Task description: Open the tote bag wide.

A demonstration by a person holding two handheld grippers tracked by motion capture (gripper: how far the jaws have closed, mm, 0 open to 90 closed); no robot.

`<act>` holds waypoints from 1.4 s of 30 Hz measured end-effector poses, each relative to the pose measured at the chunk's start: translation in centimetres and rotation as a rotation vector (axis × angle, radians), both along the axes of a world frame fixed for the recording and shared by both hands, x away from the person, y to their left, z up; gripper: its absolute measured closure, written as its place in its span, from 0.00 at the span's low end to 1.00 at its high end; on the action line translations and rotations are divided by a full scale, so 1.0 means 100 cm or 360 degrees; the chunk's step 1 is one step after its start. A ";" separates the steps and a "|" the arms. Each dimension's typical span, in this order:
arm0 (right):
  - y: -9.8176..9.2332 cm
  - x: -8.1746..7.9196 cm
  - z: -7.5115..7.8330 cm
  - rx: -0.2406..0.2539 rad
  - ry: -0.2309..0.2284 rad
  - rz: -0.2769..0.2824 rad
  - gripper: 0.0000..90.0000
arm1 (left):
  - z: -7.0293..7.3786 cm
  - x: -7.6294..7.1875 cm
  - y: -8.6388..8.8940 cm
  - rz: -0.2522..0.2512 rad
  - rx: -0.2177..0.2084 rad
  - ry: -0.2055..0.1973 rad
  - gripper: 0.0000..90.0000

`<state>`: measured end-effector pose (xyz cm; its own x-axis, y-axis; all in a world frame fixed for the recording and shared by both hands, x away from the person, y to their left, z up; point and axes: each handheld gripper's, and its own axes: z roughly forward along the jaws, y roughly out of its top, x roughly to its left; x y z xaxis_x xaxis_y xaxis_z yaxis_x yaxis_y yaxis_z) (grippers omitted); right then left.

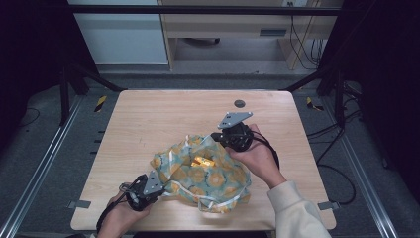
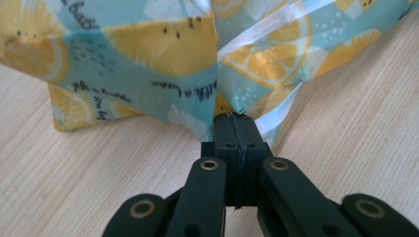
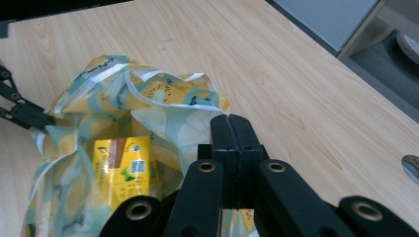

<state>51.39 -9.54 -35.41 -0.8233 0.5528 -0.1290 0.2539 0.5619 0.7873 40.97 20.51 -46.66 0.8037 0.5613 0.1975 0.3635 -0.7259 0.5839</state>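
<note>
From above, the left hand-held gripper (image 1: 157, 184) pinches the near edge of a crumpled, lemon-print fabric bag (image 1: 218, 181) on the pale wood-grain counter (image 1: 148, 119); the right hand-held gripper (image 1: 217, 136) clamps its far rim. The left gripper view shows thin cloth and white ribbon trim caught between closed jaws. The right gripper view reveals a glossy yellow carton (image 3: 123, 168) inside the bag's mouth.

The bag (image 1: 203, 173) pinched in my left gripper (image 2: 236, 121) is thin woven cloth, slightly shiny, printed with lemon slices, with a smooth satin-like white ribbon (image 2: 267, 34) just above my jaws. My jaws are matt black plastic with brass-coloured rivets. Left of my right gripper (image 3: 231, 123), the yellow carton (image 3: 123, 170) inside looks like glossy coated paper. The table (image 1: 163, 114) beneath is pale wood-grain laminate, smooth and matt.
</note>
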 end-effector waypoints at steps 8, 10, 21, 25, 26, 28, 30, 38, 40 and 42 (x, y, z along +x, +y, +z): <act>-0.003 0.014 -0.003 -0.0012 0.0026 -0.0080 1.00 | -0.001 -0.001 -0.001 -0.0023 0.0042 0.0022 1.00; -0.005 0.017 -0.004 -0.0006 0.0032 -0.0099 1.00 | -0.002 -0.001 -0.001 -0.0024 0.0040 0.0022 1.00; -0.007 0.017 -0.013 0.0012 0.0063 -0.0080 1.00 | 0.010 -0.004 -0.001 0.0017 -0.0149 -0.0081 0.84; -0.005 0.014 -0.015 0.0020 0.0064 -0.0061 1.00 | 0.026 -0.007 -0.003 0.0021 -0.0284 -0.0169 0.69; -0.005 0.014 -0.016 0.0022 0.0065 -0.0057 1.00 | 0.029 -0.006 -0.004 0.0015 -0.0314 -0.0180 0.66; -0.005 0.013 -0.017 0.0021 0.0066 -0.0051 1.00 | 0.036 -0.004 -0.009 -0.0006 -0.0389 -0.0214 0.60; -0.004 0.015 -0.017 0.0028 0.0071 -0.0051 1.00 | 0.046 0.004 -0.022 -0.0050 -0.0438 -0.0249 0.56; -0.002 0.021 -0.017 0.0046 0.0085 -0.0056 1.00 | 0.049 0.030 -0.051 -0.0183 -0.0401 -0.0255 0.45; -0.002 0.020 -0.017 0.0047 0.0084 -0.0051 1.00 | 0.046 0.038 -0.054 -0.0188 -0.0389 -0.0222 0.44; -0.002 0.019 -0.017 0.0047 0.0085 -0.0048 1.00 | 0.041 0.041 -0.055 -0.0214 -0.0390 -0.0160 0.43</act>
